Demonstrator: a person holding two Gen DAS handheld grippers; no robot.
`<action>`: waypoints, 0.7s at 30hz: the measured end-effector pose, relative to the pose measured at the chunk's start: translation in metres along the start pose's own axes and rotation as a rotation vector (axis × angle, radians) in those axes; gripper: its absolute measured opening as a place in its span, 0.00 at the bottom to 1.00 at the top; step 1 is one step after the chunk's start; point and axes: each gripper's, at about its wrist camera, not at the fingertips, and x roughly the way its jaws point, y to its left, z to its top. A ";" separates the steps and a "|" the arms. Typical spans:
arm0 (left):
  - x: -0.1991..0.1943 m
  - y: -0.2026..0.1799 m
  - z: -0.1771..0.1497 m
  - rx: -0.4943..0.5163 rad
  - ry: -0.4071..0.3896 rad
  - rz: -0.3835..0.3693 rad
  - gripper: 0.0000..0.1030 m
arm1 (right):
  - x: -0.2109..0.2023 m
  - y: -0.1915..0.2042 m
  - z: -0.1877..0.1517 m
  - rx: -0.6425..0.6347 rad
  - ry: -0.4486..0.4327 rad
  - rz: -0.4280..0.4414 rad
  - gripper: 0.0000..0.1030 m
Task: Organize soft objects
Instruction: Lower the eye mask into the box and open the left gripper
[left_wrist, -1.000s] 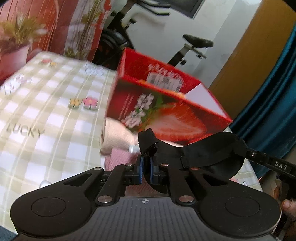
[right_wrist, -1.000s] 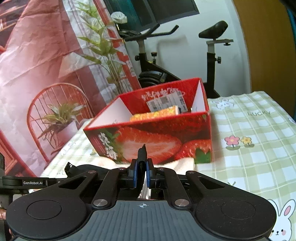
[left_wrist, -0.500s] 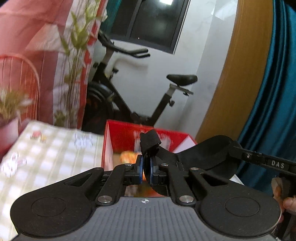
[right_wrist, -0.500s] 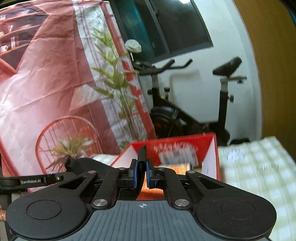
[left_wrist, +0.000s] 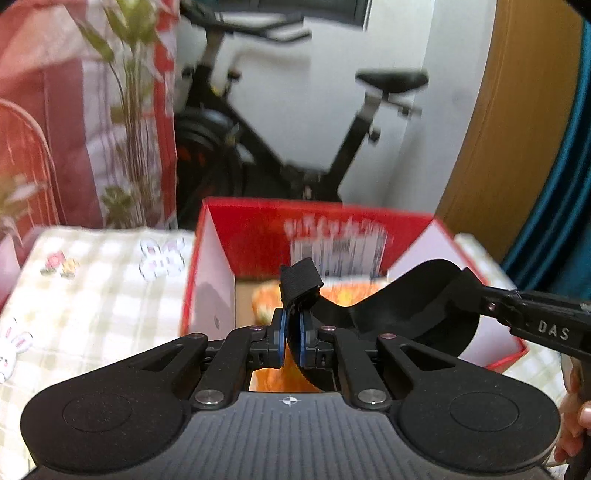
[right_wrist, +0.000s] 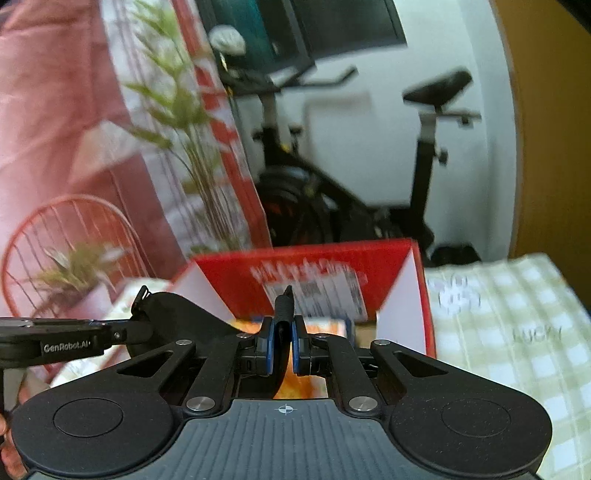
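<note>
A: Where is the black fabric strap (left_wrist: 373, 310)?

B: I pinch one end in my left gripper (left_wrist: 291, 341), the other in my right gripper (right_wrist: 282, 341), above the red cardboard box (left_wrist: 317, 229).

A: What is done?

B: An orange soft item (left_wrist: 266, 299) lies inside; the strap is not yet released.

The left gripper (left_wrist: 291, 332) has its 2 blue pads (left_wrist: 281, 332) pressed together on a black strap. The right gripper (right_wrist: 283, 334) pinches likewise, and reaches in from the right edge of the left wrist view.
</note>
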 end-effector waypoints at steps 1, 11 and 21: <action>0.006 0.002 -0.002 -0.001 0.025 0.002 0.08 | 0.008 -0.002 -0.003 0.015 0.032 -0.008 0.08; 0.036 0.007 -0.012 0.007 0.153 0.011 0.08 | 0.042 -0.004 -0.025 0.050 0.142 -0.038 0.08; 0.033 0.004 -0.003 0.010 0.133 -0.012 0.11 | 0.037 -0.002 -0.018 -0.016 0.139 -0.099 0.14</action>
